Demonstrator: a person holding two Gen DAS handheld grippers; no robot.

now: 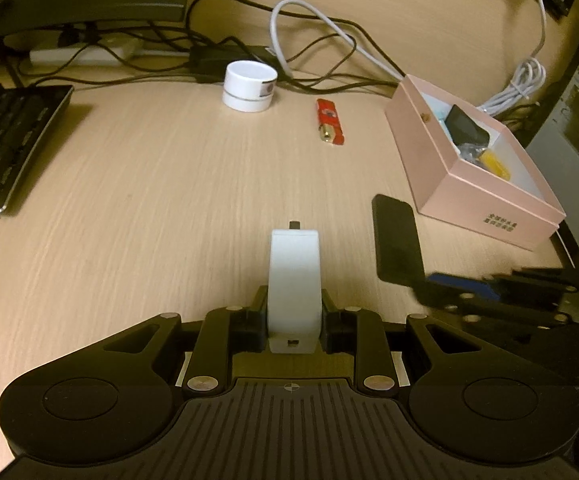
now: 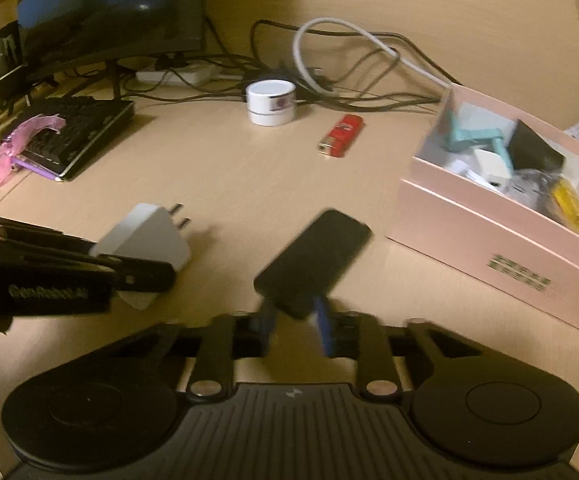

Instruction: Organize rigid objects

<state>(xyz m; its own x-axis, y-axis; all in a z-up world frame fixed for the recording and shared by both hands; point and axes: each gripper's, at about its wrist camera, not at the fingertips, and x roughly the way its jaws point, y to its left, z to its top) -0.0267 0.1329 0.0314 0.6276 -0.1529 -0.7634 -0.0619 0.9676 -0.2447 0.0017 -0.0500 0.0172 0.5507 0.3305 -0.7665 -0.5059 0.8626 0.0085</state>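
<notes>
Only our right wrist view shows two prongs on the one white charger (image 2: 145,240) our left gripper (image 1: 294,316) clamps, while our right gripper (image 2: 295,318) grips one black phone (image 2: 313,260).

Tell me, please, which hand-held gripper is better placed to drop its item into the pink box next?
Probably the right hand-held gripper: its black slab is nearest the pink box, angled toward it. The left hand-held gripper holds the white plug adapter farther away.
</notes>
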